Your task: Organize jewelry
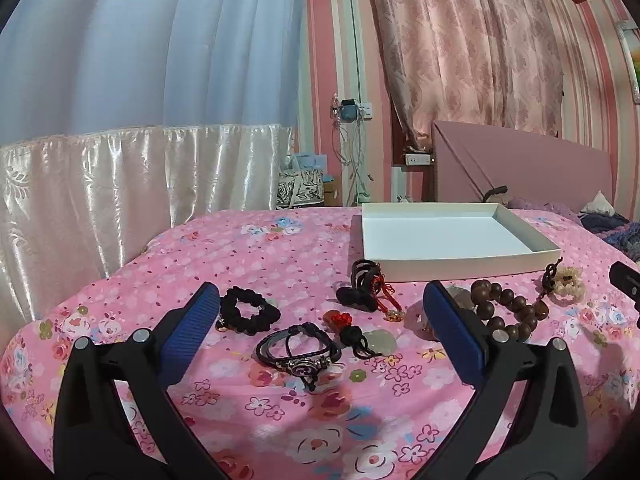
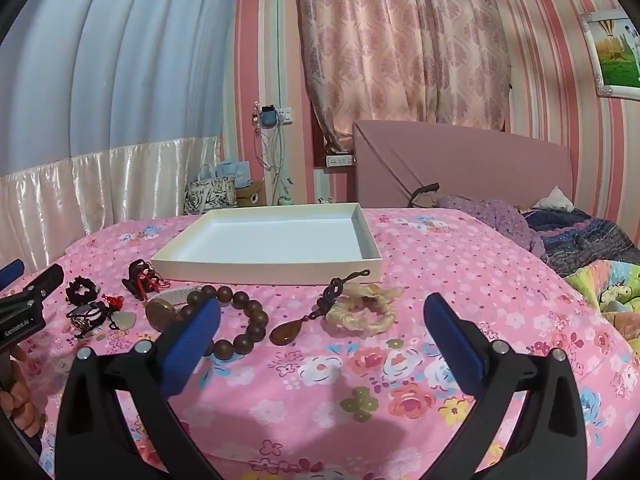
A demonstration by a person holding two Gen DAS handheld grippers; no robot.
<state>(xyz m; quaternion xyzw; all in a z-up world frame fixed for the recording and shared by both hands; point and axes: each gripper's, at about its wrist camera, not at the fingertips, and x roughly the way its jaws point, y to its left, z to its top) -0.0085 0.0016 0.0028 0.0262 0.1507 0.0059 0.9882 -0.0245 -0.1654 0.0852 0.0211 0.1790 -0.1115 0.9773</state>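
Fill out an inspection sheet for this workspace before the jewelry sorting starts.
Surface: pink floral bedspread, lit, mildly rumpled.
Job's things: white tray holds nothing; wooden bead bracelet, amber pendant, cream braided bracelet, black scrunchie, dark cord bracelet, jade charm all lie before the tray.
Clutter: bedding heaped at the far right.
Grippers: left tool and right tool open, holding nothing.
Cables: wires hang at the wall socket.
Surroundings: curtains, striped wallpaper.

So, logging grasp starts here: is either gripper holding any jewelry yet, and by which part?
Nothing is held. The left gripper and right gripper are both open above the bedspread, with no piece touching their pads.
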